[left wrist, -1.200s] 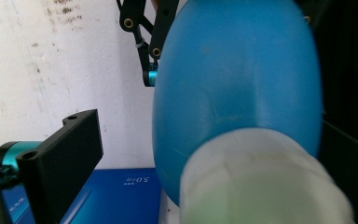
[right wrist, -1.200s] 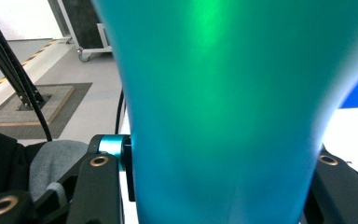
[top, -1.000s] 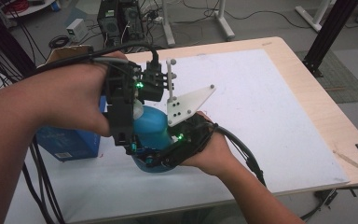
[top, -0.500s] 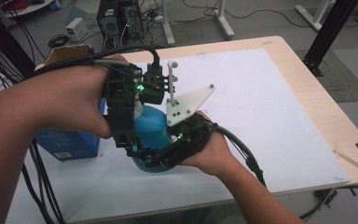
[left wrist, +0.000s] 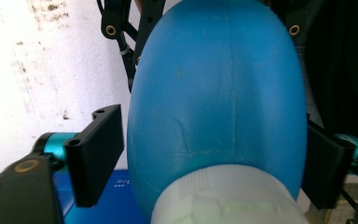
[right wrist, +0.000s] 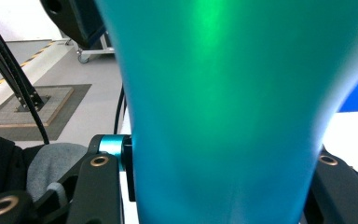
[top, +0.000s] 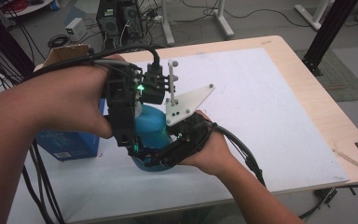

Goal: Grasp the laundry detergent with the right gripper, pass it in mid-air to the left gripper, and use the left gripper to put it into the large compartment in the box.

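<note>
A blue plastic bottle (top: 151, 128) with a white cap (left wrist: 228, 196) is held just above the white table sheet (top: 261, 102), left of centre. My right gripper (top: 163, 158) comes in from below and is shut on the bottle's lower body (right wrist: 223, 116), which spans the whole gap between its jaws (right wrist: 216, 158). From above, my left gripper (top: 133, 147) reaches over the cap end. Its jaws flank the bottle's shoulder (left wrist: 214, 93), with a thin gap at the left jaw, so this gripper (left wrist: 212, 126) is open around it.
A blue carton (top: 67, 142) lies on the table by the left forearm, and it also appears under the bottle (left wrist: 116, 196). A cardboard piece (top: 65, 53) sits at the back left. Cables trail off the front edge. A thin strip (top: 352, 161) lies at the right edge.
Both hands and the bottle stay almost in place; the left gripper has shifted very slightly over the bottle.
</note>
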{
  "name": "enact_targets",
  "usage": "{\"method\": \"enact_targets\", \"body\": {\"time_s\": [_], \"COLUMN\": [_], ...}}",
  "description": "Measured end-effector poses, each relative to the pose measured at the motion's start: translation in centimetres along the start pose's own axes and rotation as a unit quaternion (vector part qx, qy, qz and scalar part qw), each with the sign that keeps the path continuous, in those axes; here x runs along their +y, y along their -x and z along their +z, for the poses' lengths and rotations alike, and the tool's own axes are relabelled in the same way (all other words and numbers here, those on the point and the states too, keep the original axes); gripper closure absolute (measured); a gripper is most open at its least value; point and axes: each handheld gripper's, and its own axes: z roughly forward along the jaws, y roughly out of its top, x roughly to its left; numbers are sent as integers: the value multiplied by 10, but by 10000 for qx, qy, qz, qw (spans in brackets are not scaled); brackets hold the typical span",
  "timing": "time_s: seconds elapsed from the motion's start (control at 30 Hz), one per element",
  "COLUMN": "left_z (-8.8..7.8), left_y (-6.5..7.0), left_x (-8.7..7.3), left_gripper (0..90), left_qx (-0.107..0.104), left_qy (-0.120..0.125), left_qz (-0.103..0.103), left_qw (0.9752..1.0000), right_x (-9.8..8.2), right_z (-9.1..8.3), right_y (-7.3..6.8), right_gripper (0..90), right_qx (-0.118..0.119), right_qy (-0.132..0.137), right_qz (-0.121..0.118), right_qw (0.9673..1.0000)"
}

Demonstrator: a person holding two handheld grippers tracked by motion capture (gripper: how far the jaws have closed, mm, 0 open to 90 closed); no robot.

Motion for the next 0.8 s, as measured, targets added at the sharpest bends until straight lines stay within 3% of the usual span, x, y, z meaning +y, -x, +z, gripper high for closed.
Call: {"method": "enact_targets", "body": {"time_s": [0.8], "left_z": [1], "left_y": [1], "left_x": [2], "left_gripper": [338], "left_qx": [98], "left_qy": [-59], "left_qz": [-52], "left_qw": [9999], "right_x": [-1], "right_z": [1], "right_y": [1], "right_gripper": [460], "right_qx": [-23], "right_qy": [3], "right_qz": [-25], "right_qw": [10000]}}
